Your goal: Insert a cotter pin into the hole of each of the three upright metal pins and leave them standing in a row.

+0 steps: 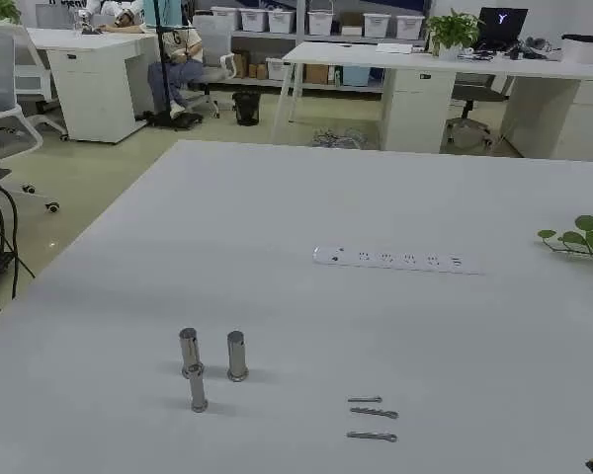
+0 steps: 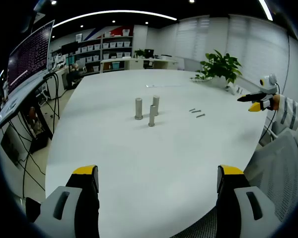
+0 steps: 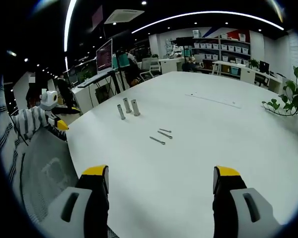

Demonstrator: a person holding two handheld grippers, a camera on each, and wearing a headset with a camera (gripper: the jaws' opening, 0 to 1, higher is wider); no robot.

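Both grippers sit back from the work. The left gripper [image 2: 158, 171] has its jaws spread wide, with nothing between them but bare white table [image 2: 139, 158]. The right gripper [image 3: 161, 172] is the same: jaws wide apart, gripping nothing, bare tabletop in the gap.

The three metal pins [image 1: 207, 363] stand upright in a tight cluster on the near left of the table. In the head view two stand side by side at the back and the third stands just in front of the left one, so they form a little triangle rather than a line. In the left gripper view the pins [image 2: 149, 110] are well ahead of the jaws, up the middle of the picture and nearly centred between the two tips. In the right gripper view they [image 3: 127, 107] stand far ahead and off towards the left jaw's side.

The three cotter pins [image 1: 373, 416] lie flat on the table to the right of the metal pins, well apart from them, stacked one behind another in a short column. In the right gripper view the cotter pins [image 3: 162, 136] lie closer to the jaws than the uprights do, roughly on the centre line between the tips, though still well clear of them.

Further back, a white power strip [image 1: 395, 260] lies across the table, and a leafy plant [image 1: 581, 235] pokes in at the right edge.
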